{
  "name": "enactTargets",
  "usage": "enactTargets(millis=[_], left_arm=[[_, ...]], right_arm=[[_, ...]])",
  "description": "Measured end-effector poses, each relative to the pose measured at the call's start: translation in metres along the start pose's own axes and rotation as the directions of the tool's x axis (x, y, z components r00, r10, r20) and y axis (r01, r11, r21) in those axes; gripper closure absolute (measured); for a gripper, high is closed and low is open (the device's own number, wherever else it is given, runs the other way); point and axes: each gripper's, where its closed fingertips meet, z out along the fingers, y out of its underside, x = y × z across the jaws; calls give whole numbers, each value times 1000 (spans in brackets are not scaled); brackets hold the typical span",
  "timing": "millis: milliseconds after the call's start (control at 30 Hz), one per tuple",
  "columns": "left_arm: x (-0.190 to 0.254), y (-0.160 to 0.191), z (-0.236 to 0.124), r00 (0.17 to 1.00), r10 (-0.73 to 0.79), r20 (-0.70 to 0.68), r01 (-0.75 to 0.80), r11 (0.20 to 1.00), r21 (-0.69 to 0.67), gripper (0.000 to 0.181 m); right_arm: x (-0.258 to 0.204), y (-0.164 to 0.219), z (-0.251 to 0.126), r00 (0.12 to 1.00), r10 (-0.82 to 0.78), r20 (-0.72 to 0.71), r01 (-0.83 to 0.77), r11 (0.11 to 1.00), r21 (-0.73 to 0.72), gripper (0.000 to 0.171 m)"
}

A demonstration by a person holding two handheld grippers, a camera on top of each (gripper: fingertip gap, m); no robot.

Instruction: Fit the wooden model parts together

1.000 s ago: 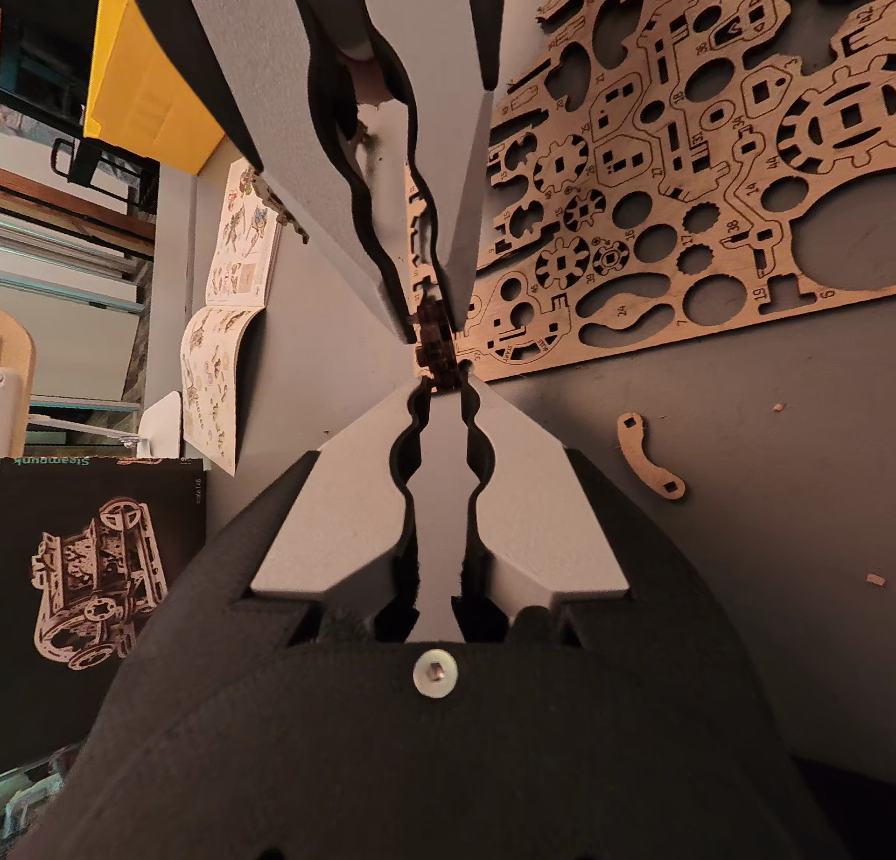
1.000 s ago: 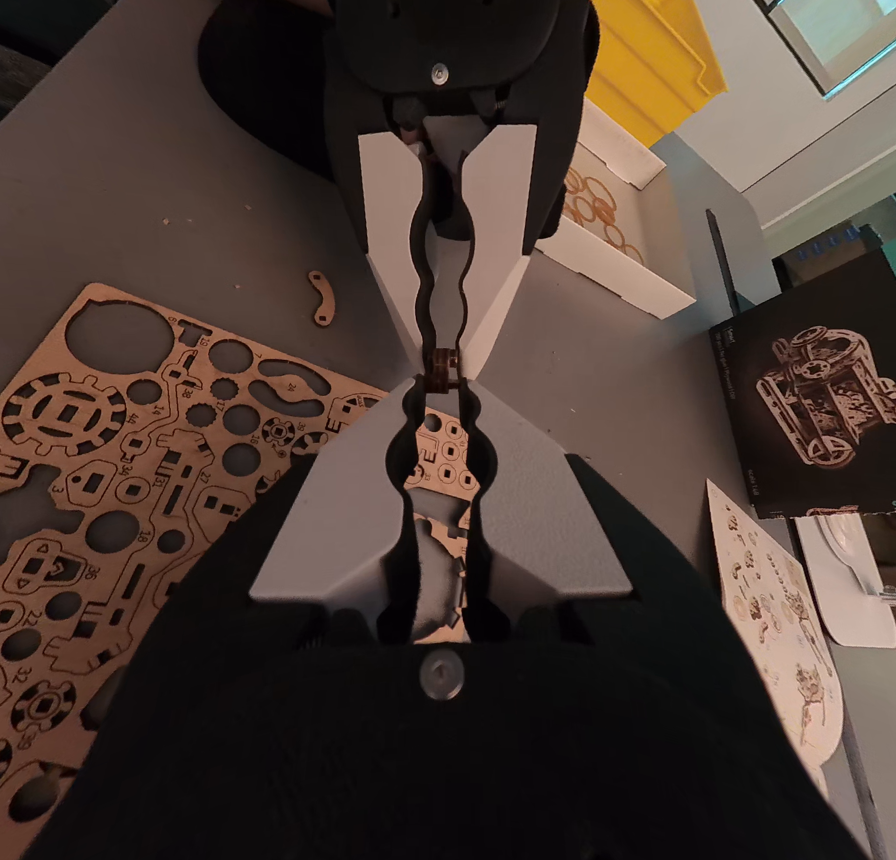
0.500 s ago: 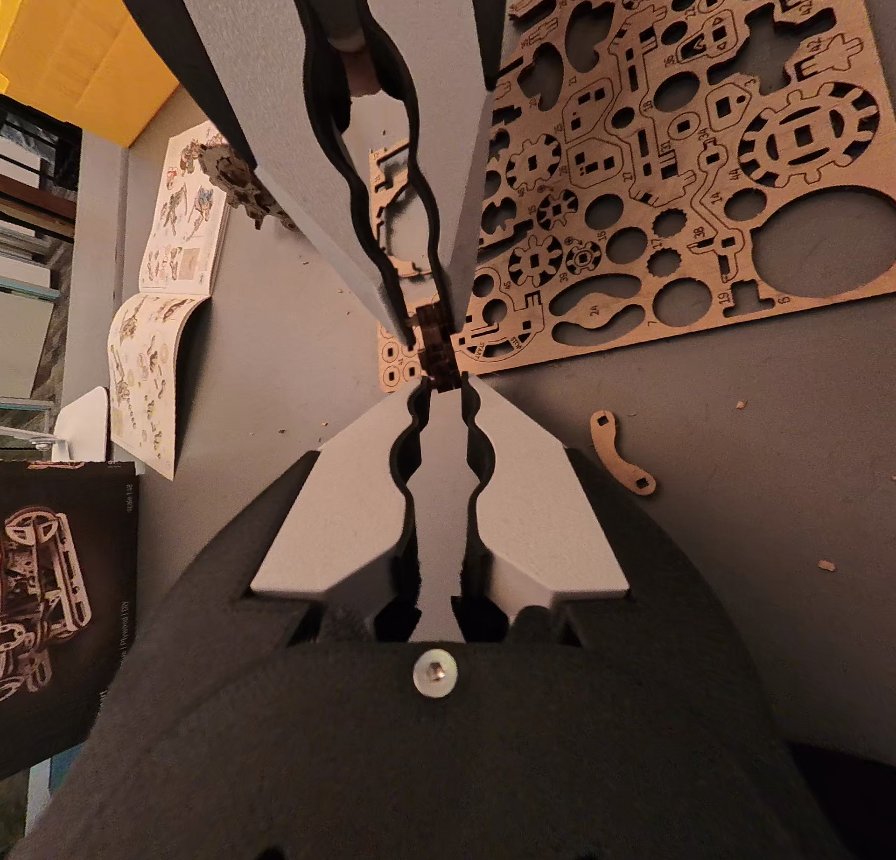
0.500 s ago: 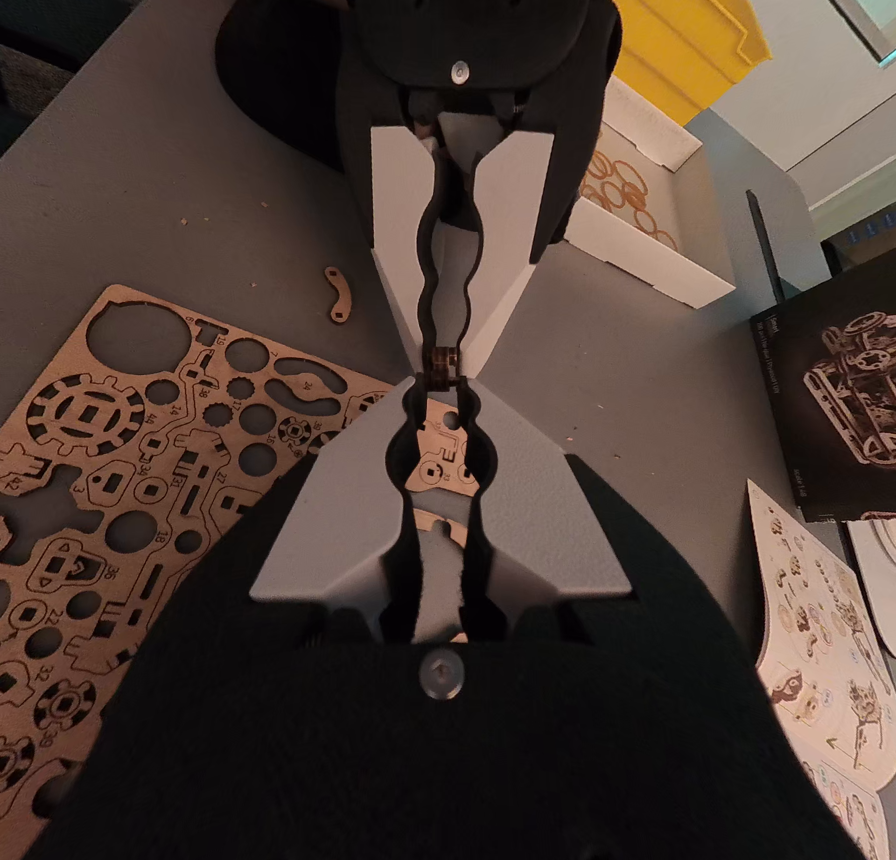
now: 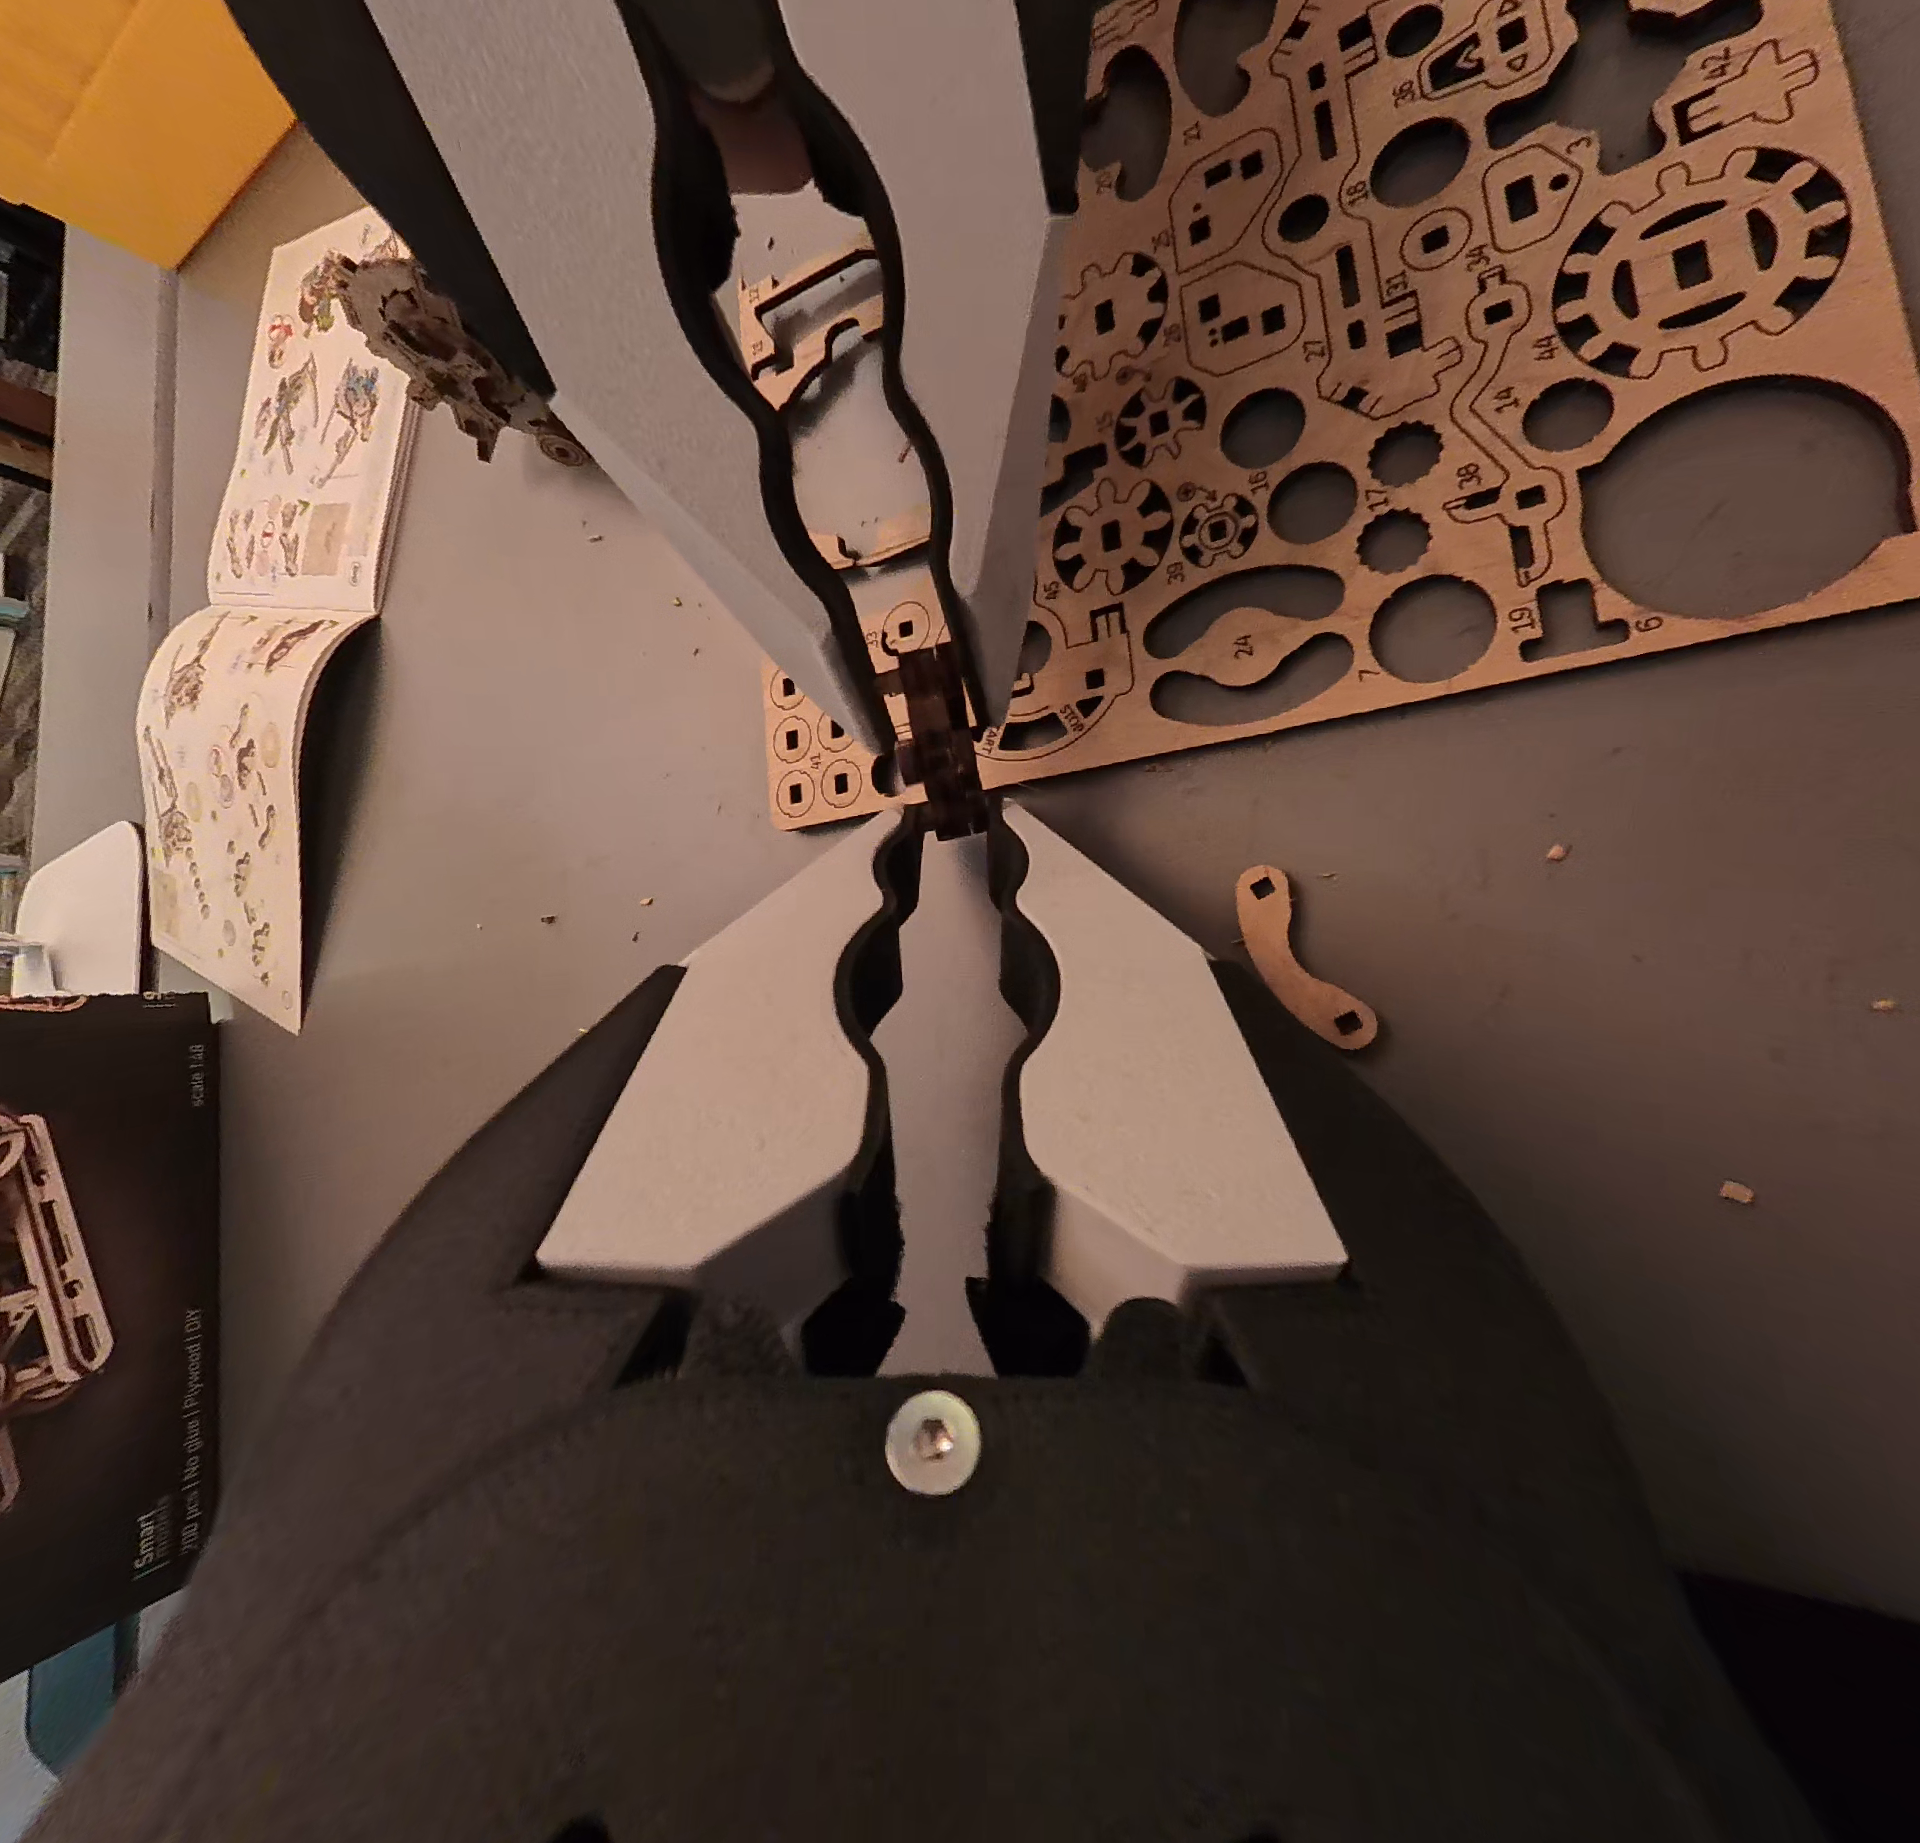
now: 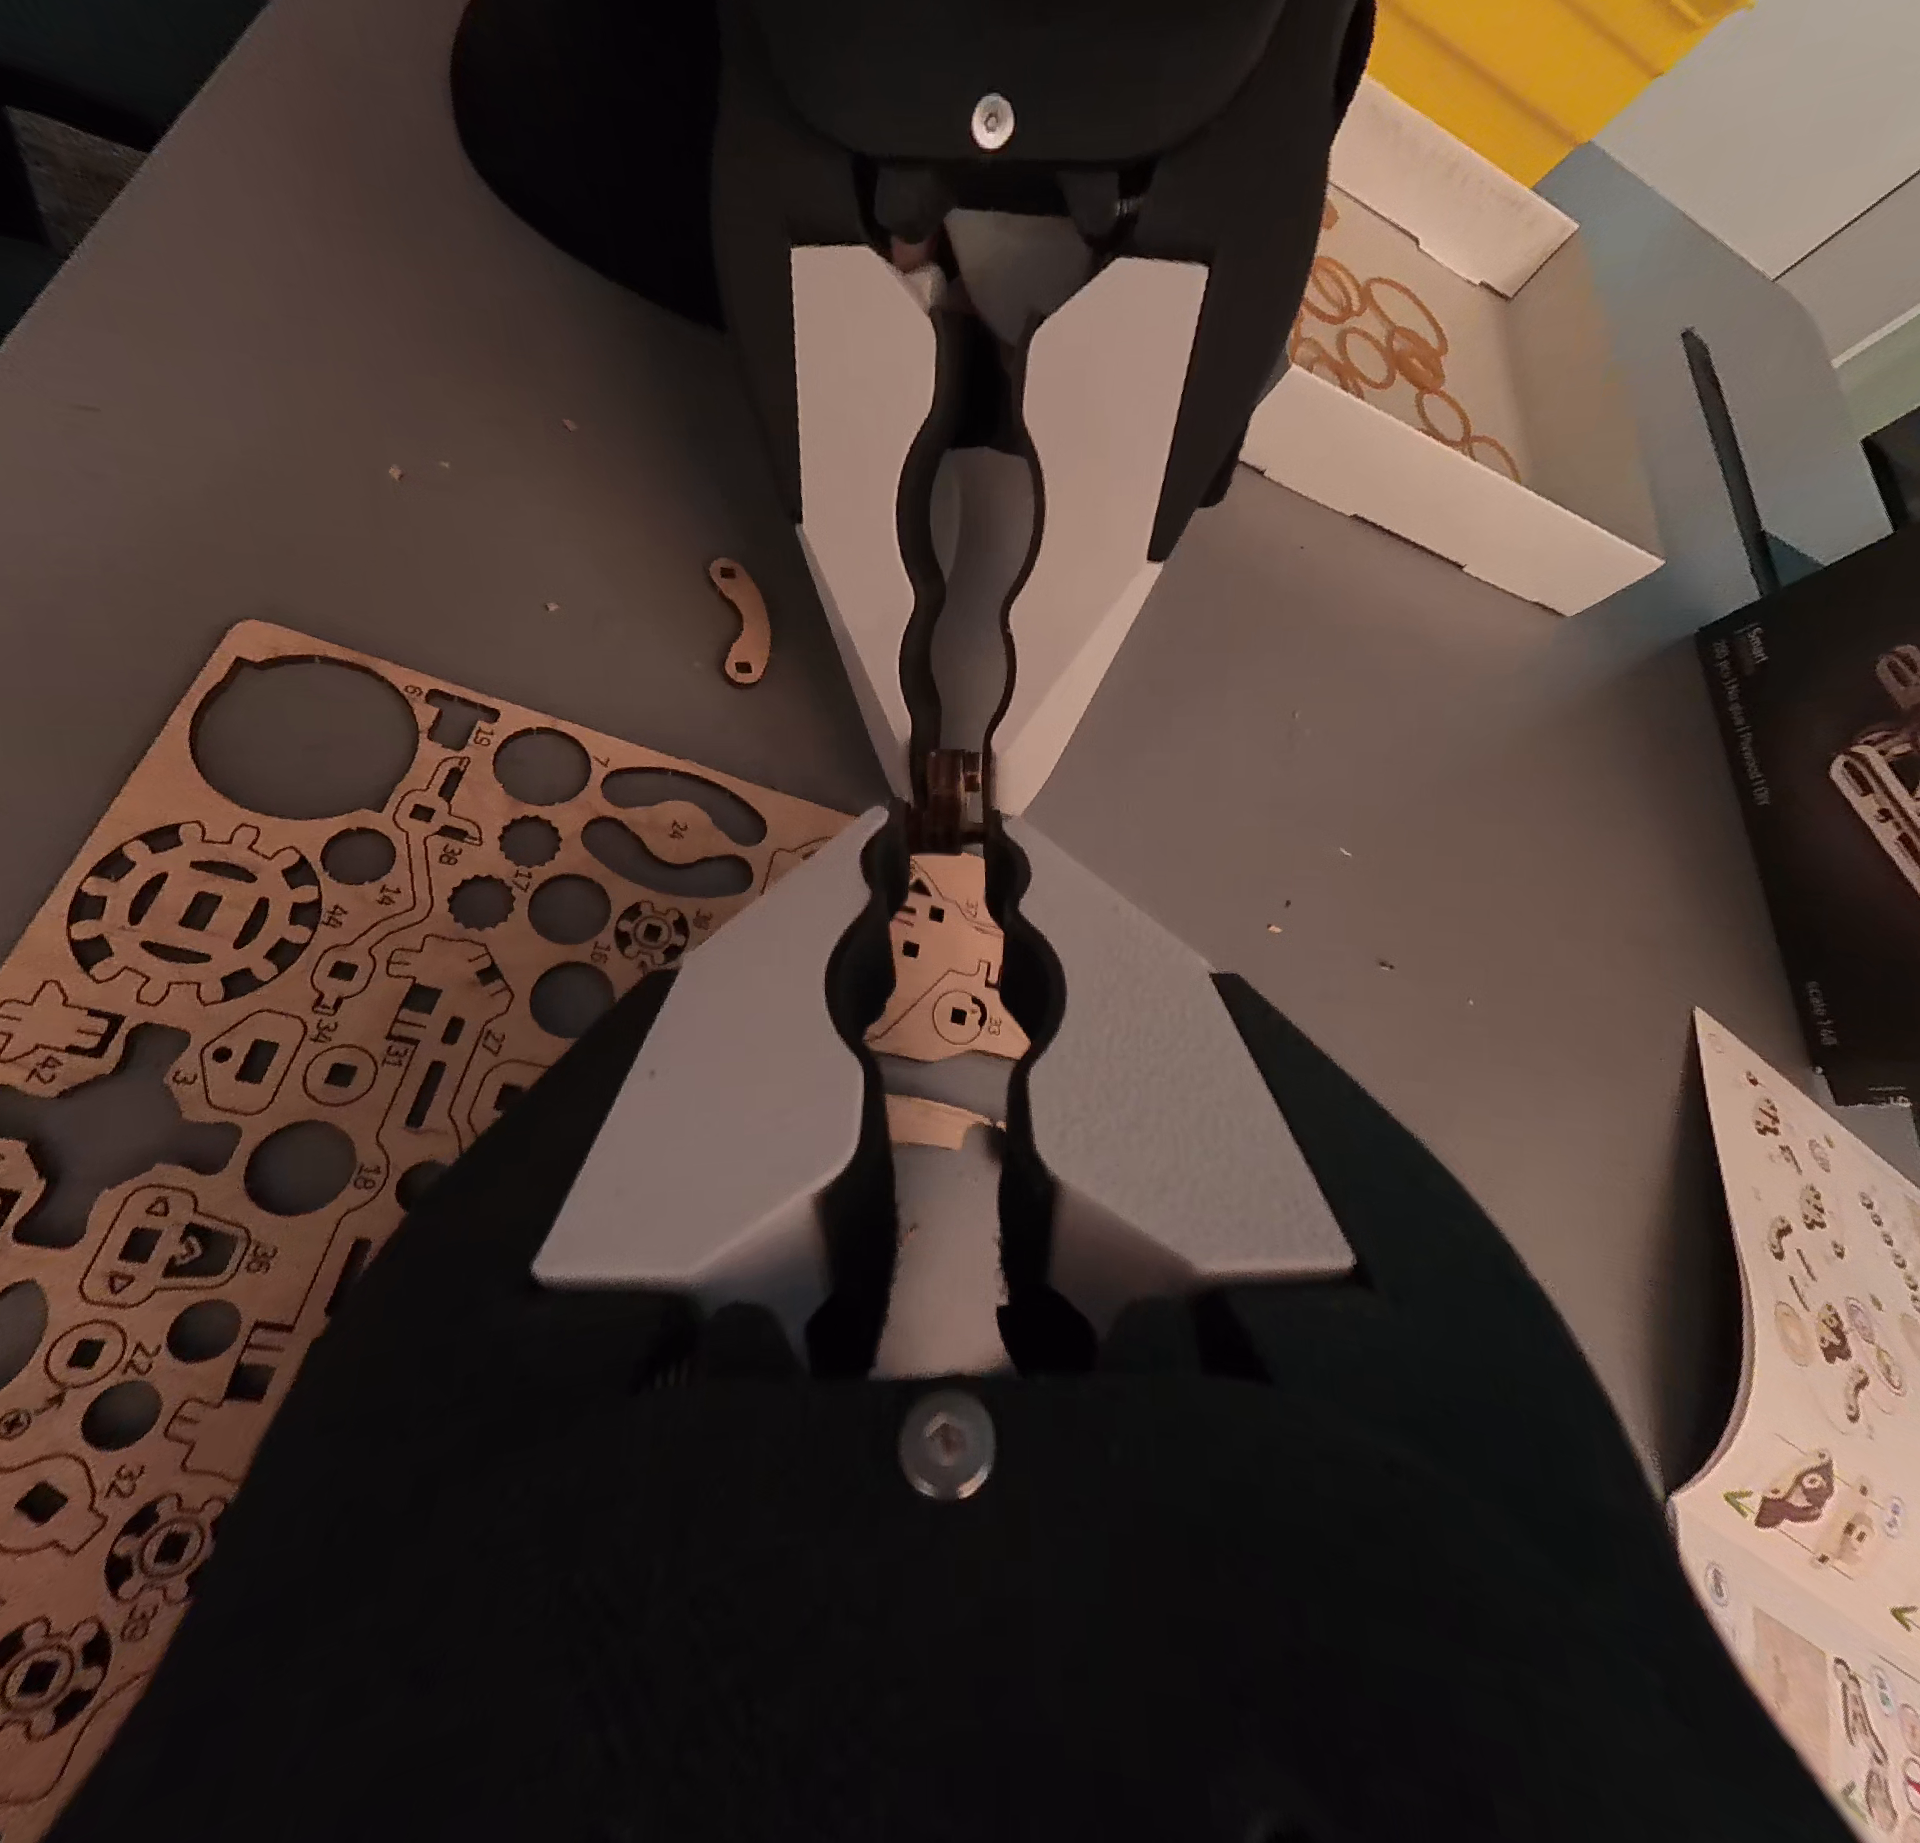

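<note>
My left tongs [image 5: 940, 825] and right tongs [image 6: 943, 837] meet tip to tip above the grey table [image 5: 1558, 962], each closed on one end of a small dark wooden part [image 5: 938, 731]. From the left view the part sits between both pairs of tips, the right tongs [image 5: 920, 692] coming down from the top. From the right view the same part [image 6: 948, 794] is pinched at its far end by the left tongs [image 6: 951, 765]. Whether it is one piece or two pressed together I cannot tell. Below lies the plywood sheet [image 5: 1455, 339] of cut-outs, and a loose curved piece [image 5: 1299, 962] rests just beside it. An open booklet [image 5: 270, 588] and a dark box [image 5: 94, 1274] lie well apart, with a half-built model [image 5: 436, 349] on the booklet's edge
</note>
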Motion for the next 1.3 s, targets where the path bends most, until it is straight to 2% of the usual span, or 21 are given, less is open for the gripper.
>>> enactTargets(millis=[1000, 1233, 1300], left_arm=[[0, 1, -1, 999, -40, -23, 40, 999, 4, 170], [-8, 0, -4, 995, -102, -8, 103, 994, 32, 170], [-16, -3, -8, 990, -138, 21, 136, 989, 62, 161]], right_arm=[[3, 0, 1, 1000, -12, -22, 12, 1000, 2, 159], [10, -3, -2, 995, 95, -12, -94, 993, 77, 159], [14, -9, -7, 988, 154, 10, -154, 978, 138, 159]])
